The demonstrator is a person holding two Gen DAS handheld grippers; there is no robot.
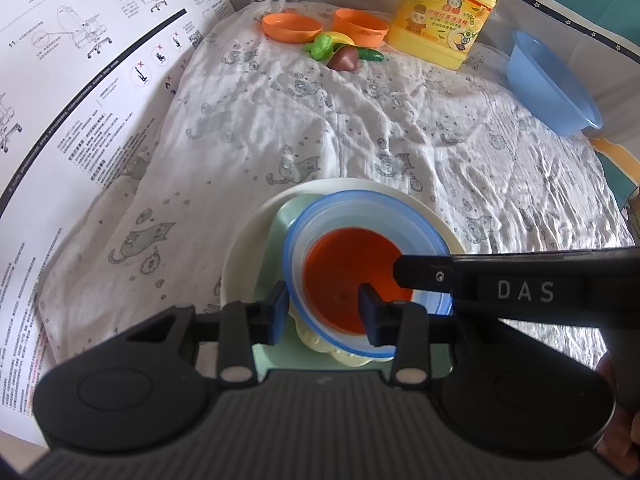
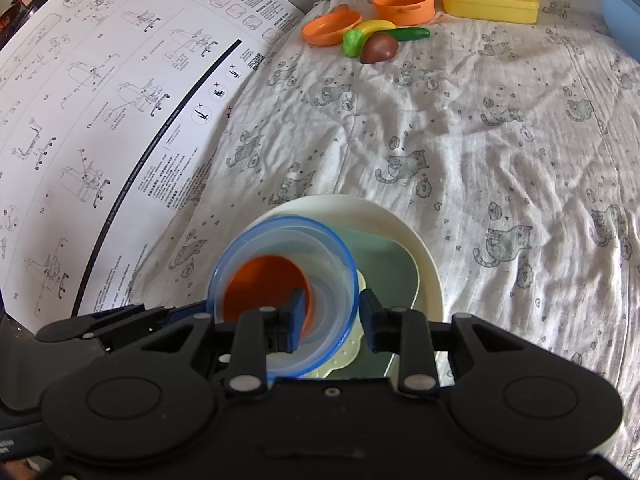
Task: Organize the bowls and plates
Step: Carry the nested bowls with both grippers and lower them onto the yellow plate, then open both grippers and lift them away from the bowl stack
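Straddling the blue-rimmed bowl's (image 1: 360, 220) wall, both my left gripper (image 1: 322, 312) and right gripper (image 2: 332, 322) stand with jaws apart, steadying, I judge, this bowl and its nested orange bowl (image 1: 348, 276) atop the stacked cream plate (image 2: 400, 224) on the cloth (image 2: 480, 140).

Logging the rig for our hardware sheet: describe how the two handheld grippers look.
Both are matte black plastic. The left gripper has a ribbed body, two round discs, silver pivot pins and dark blue finger pads. The right gripper has the same discs, pins and blue pads; its finger carries white letters "DAS". No cables or sleeves show.
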